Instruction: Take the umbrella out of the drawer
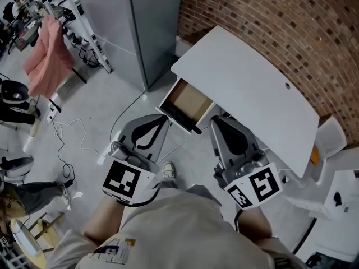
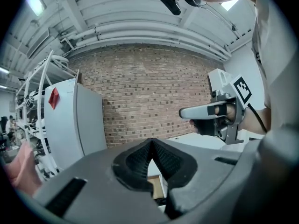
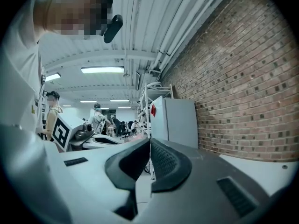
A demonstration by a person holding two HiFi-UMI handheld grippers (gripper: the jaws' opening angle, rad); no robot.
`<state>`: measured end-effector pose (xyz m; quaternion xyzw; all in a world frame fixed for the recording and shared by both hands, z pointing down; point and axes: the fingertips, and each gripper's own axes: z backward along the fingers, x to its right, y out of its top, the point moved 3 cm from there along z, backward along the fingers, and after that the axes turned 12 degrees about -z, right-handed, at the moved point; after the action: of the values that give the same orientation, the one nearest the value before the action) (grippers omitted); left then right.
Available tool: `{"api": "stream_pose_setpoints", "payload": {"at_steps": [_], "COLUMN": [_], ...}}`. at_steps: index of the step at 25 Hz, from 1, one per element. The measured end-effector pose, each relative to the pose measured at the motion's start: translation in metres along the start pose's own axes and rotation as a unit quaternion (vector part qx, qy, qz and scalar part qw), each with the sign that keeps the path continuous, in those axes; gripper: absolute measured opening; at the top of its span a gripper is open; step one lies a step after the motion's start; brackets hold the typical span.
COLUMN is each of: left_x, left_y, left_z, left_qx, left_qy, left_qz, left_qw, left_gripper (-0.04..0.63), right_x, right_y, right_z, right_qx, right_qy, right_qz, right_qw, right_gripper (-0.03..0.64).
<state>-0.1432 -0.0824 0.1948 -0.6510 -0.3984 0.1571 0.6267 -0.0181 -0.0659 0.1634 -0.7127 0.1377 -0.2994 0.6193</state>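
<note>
A white desk [image 1: 247,88] stands against the brick wall, its drawer [image 1: 189,101] pulled open to show a brown bottom. A black, long folded umbrella [image 1: 183,118] lies along the drawer's front edge. My left gripper [image 1: 165,117] is shut and empty, its tips just left of the drawer front. My right gripper [image 1: 215,119] is shut and empty too, just right of the drawer under the desk edge. In the left gripper view the shut left gripper [image 2: 150,142] points at the wall, with the drawer [image 2: 154,185] below it. The right gripper [image 3: 149,142] shows its pads together.
A tall grey cabinet [image 1: 134,27] stands left of the desk. Cables [image 1: 67,142] trail on the floor, and a pink cloth [image 1: 47,52] hangs on a rack at far left. White furniture [image 1: 336,200] crowds the right. People [image 3: 97,118] stand far back.
</note>
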Motion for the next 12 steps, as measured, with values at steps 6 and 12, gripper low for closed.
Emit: {"api": "stream_pose_setpoints", "payload": {"at_steps": [6,12], "left_x": [-0.02,-0.02], "left_y": [-0.01,-0.014], "left_z": [-0.013,-0.03], "left_qx": [-0.002,-0.01], "left_qy": [0.0,-0.004], "left_qz": [0.005,0.017], "left_qw": [1.0,0.9998], "left_gripper": [0.008,0.008], "right_x": [0.012,0.027], "right_y": [-0.002,0.007], "right_z": [-0.019,-0.023], "right_qx": [-0.002,0.023], "right_qy": [-0.005,0.007], "right_qz": [-0.002,-0.007], "right_qw": [1.0,1.0], "right_gripper": [0.008,0.008]}}
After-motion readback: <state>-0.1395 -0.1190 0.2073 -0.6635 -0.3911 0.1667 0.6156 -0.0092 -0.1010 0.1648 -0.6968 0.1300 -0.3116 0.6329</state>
